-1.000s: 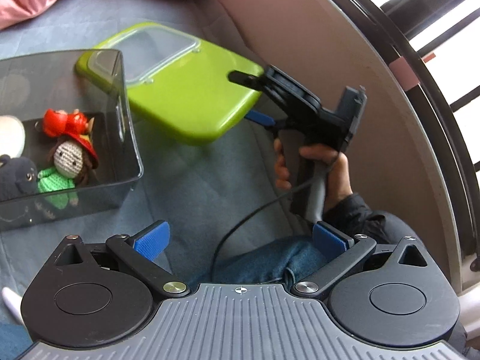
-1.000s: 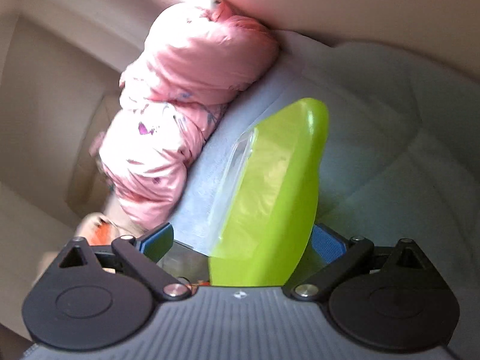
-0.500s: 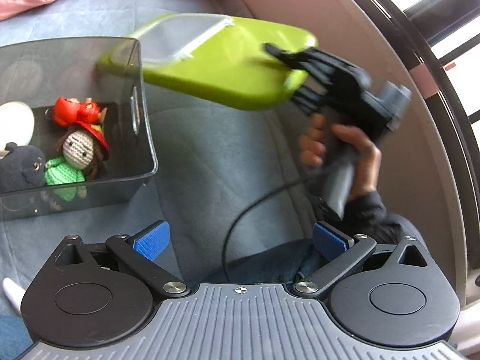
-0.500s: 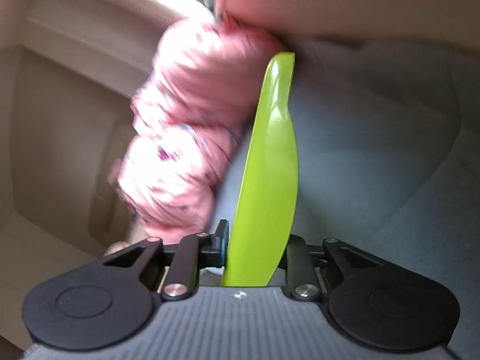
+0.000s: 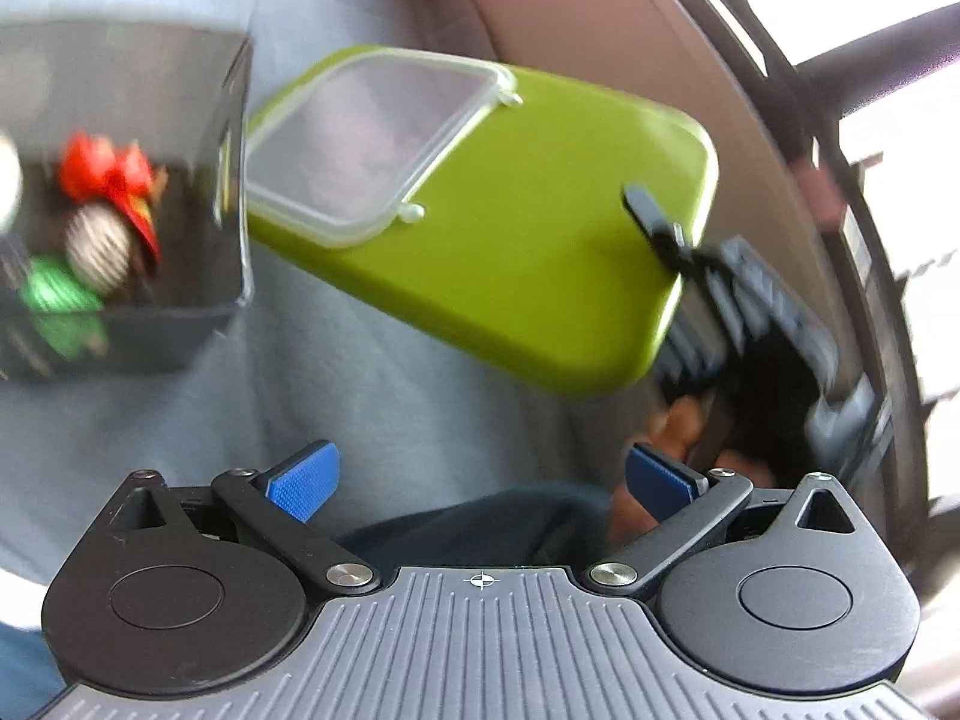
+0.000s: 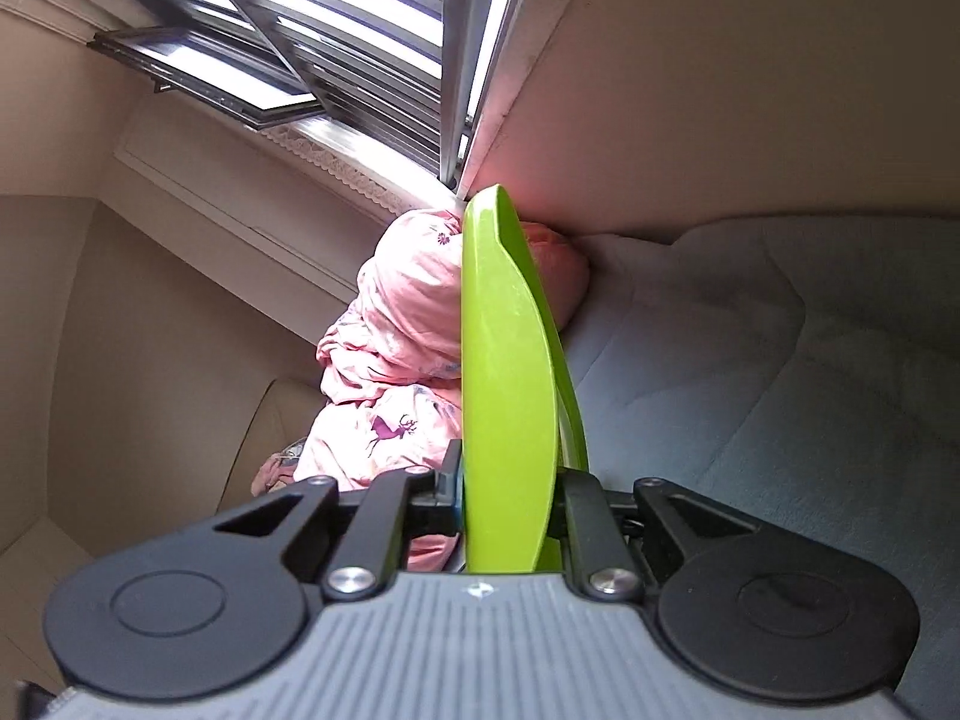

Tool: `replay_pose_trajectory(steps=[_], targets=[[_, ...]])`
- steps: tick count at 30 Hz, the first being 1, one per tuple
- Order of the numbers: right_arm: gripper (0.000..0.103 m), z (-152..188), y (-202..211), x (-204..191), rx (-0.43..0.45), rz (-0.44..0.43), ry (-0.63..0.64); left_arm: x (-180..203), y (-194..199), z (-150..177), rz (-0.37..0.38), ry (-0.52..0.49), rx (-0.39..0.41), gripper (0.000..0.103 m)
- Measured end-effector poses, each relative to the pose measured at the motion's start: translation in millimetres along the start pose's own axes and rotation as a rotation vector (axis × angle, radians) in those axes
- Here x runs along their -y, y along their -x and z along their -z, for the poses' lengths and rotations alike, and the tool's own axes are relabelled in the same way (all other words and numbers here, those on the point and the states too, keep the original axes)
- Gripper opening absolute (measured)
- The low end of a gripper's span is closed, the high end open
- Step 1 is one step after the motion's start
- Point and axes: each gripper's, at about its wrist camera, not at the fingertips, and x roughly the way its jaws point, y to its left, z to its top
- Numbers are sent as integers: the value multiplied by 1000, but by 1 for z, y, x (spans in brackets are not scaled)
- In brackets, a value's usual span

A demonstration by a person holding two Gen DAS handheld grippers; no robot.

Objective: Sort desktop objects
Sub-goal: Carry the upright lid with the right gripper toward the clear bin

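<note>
My left wrist camera looked down from mid-height over the grey-blue fabric surface (image 5: 372,360). My right wrist camera faced up toward a barred window (image 6: 336,54), very close. Both views shared the flat lime-green plastic lid (image 5: 510,252) (image 6: 504,396).

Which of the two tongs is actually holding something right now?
The right tongs: they pinch the green lid by its edge. The left tongs gape, nothing between them.

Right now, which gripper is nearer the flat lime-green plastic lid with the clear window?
Right. The right gripper is shut on the flat lime-green plastic lid at its edge; the left gripper hangs open, apart from it.
</note>
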Motion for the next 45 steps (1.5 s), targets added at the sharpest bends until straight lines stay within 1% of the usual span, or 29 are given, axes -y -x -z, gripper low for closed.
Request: replay_pose_trajectory(steps=[2,4,5,9,10,12,14,15,17,19,21,22,25,28,29,30,31,32,33,35,36,37,39,40,41,43,44,45], targets=[[14,-1,-3,-1,5,4,-8,-22,-11,-6,79,159,29,103],[14,-3,0,2,5,-3,-18,-39,-26,-9,128,281,48,103],[15,-4,4,5,3,-9,-24,-42,-36,-11,139,304,43,103],[17,-8,4,17,-2,-37,-91,-48,-76,-22,162,336,-18,103],[17,-9,5,19,-1,-38,-101,-49,-85,-25,183,348,-40,103],[17,-10,4,21,1,-35,-104,-52,-99,-33,268,402,-67,103],[17,-11,3,23,4,-32,-106,-54,-106,-43,351,465,-51,103],[19,-12,2,24,5,-31,-108,-55,-107,-49,361,488,-43,103],[21,-13,1,25,8,-28,-111,-56,-113,-58,350,523,-54,103],[21,-14,0,27,11,-25,-113,-63,-118,-60,382,585,-61,103],[22,-14,-1,29,16,-18,-116,-76,-119,-53,469,692,-41,103],[22,-15,-1,30,19,-14,-118,-81,-118,-50,508,723,-37,103],[22,-16,-3,33,0,-34,-144,-80,-113,-51,585,710,-59,102],[28,-13,-11,38,-53,-72,-199,-74,-115,-58,667,718,-104,102],[33,-12,-14,39,-69,-82,-220,-74,-116,-59,677,725,-111,102],[39,-10,-17,40,-77,-86,-241,-75,-119,-60,679,734,-118,102],[42,-10,-20,41,-58,-64,-263,-78,-123,-61,673,745,-124,102],[44,-11,-25,40,-40,-32,-276,-80,-125,-60,656,756,-124,102],[39,-13,-29,39,-37,-9,-271,-83,-126,-58,621,757,-112,103],[17,-16,-34,32,-34,49,-217,-88,-129,-51,548,741,-81,103],[14,-15,-32,32,-23,70,-216,-90,-130,-49,515,742,-77,103],[14,-14,-31,41,-22,57,-282,-92,-131,-47,495,756,-78,103],[16,-13,-27,58,-20,33,-413,-94,-136,-46,498,809,-86,103],[16,-13,-24,69,-13,28,-479,-93,-139,-47,496,823,-86,103],[16,-13,-21,78,-6,25,-539,-91,-142,-51,484,814,-82,103],[17,-12,-15,88,-1,24,-592,-84,-154,-64,452,774,-95,103],[17,-12,-12,87,2,21,-591,-82,-159,-69,439,772,-105,103],[18,-12,-9,84,7,14,-572,-80,-164,-71,431,793,-117,103]])
